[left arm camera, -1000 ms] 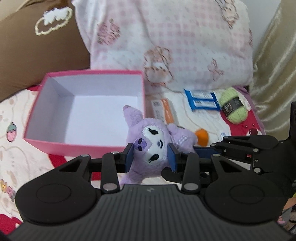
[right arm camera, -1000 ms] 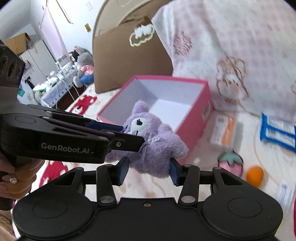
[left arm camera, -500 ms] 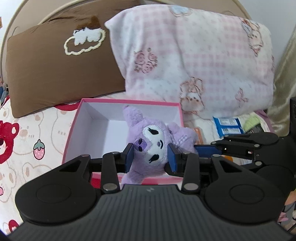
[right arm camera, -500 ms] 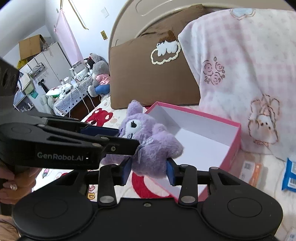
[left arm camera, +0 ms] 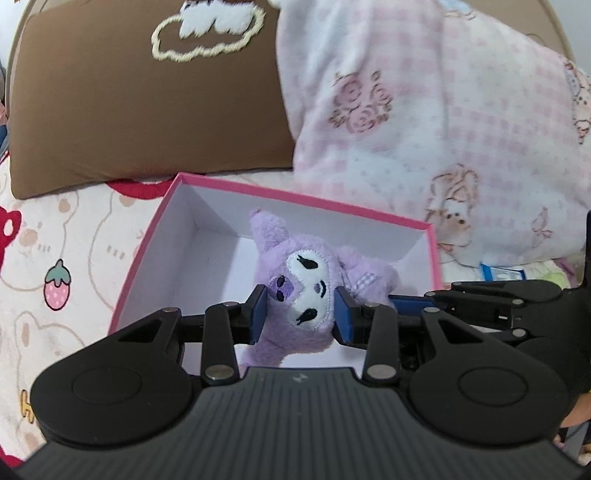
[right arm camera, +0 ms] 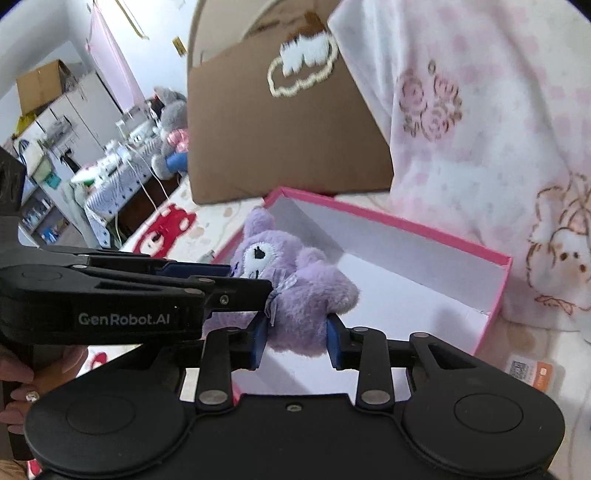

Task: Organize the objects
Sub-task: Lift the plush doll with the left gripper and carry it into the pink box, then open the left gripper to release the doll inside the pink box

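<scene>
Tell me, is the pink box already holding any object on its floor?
No. The box shows only its bare white floor; the plush is held above it by both grippers.

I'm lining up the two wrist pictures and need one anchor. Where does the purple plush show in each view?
Left wrist: the plush sits centre, face toward the camera, clamped at the head by the left claw, over the pink box.
Right wrist: plush centre, seen from the side, its body between the right claw's pads, the left claw entering from the left.
Shared landmark: the brown pillow's white cloud.
</scene>
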Demonstrator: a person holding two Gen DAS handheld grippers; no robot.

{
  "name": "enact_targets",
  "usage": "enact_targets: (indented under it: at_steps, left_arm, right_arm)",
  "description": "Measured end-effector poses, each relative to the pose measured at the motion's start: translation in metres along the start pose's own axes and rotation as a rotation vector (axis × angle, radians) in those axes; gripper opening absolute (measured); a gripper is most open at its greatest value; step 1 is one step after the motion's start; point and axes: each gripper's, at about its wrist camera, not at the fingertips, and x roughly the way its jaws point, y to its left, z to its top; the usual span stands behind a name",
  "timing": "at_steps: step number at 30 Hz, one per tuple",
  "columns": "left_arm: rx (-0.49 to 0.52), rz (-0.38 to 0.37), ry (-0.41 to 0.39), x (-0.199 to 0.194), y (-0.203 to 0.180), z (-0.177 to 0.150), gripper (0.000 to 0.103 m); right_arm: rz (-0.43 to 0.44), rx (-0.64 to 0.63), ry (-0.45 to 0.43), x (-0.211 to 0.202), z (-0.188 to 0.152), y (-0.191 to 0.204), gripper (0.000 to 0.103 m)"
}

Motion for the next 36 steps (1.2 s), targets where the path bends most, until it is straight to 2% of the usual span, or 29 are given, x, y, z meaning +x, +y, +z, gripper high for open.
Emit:
enact_targets:
  at_steps: [7,15,20,28,30,36]
  left_arm:
    - [-0.074,-0.019,0.027,0.05,0.022,0.006,0.037]
    - [-0.226,-0.029,0.11,0.097,0.052,0.01,0.037]
    - [-0.252,-0.017,0.141,0.114,0.065,0.01,0.037]
    - [-0.266,-0.007,0.162,0.132,0.077,0.015,0.034]
    - [-0.26,-0.01,0.175,0.138,0.077,0.015,0.03]
    - [-0.252,-0.008,0.156,0.142,0.074,0.015,0.03]
  right_arm:
    - [-0.098,-0.049,0.062,0.041,0.013,-0.003,0.036]
    - [-0.116,-0.039,0.2,0.087,0.029,-0.015,0.036]
    - [-0.149,-0.055,0.291,0.112,0.036,-0.012,0.036]
    - [-0.198,-0.058,0.294,0.132,0.038,-0.008,0.034]
    - [-0.207,-0.043,0.297,0.135,0.036,-0.01,0.032]
    - [-0.223,0.018,0.271,0.14,0.039,-0.023,0.03]
